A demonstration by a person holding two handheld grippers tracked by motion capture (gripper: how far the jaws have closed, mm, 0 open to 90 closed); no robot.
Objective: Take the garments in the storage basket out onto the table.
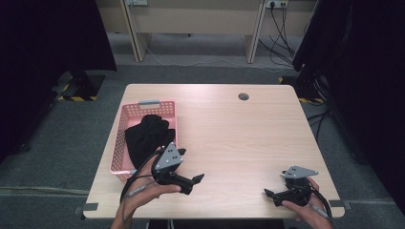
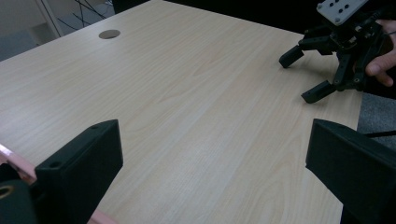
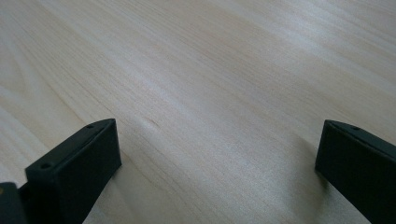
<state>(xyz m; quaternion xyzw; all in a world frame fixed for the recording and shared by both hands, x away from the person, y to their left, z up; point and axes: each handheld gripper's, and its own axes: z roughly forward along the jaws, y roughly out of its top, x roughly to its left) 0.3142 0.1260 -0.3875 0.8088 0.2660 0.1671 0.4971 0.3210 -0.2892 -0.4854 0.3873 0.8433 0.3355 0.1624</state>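
Observation:
A pink plastic basket (image 1: 118, 143) stands on the left side of the wooden table (image 1: 234, 138) and holds a crumpled black cloth (image 1: 145, 133). A hand holds my left gripper (image 1: 193, 183) just past the basket's front right corner. It is open over bare wood with nothing between its jaws, as the left gripper view (image 2: 215, 158) confirms. My right gripper (image 1: 276, 183) rests low near the table's front right corner, open and pointing left. From the left gripper view the right gripper (image 2: 301, 77) appears at the upper right, jaws spread. Its own view (image 3: 217, 154) has bare tabletop between the jaws.
A round cable hole (image 1: 243, 97) sits near the table's far edge. A strip of the basket's pink rim (image 2: 14, 161) shows beside the left jaw. Beyond the table are desk legs, trailing cables (image 1: 279, 38) and black curtains on both sides.

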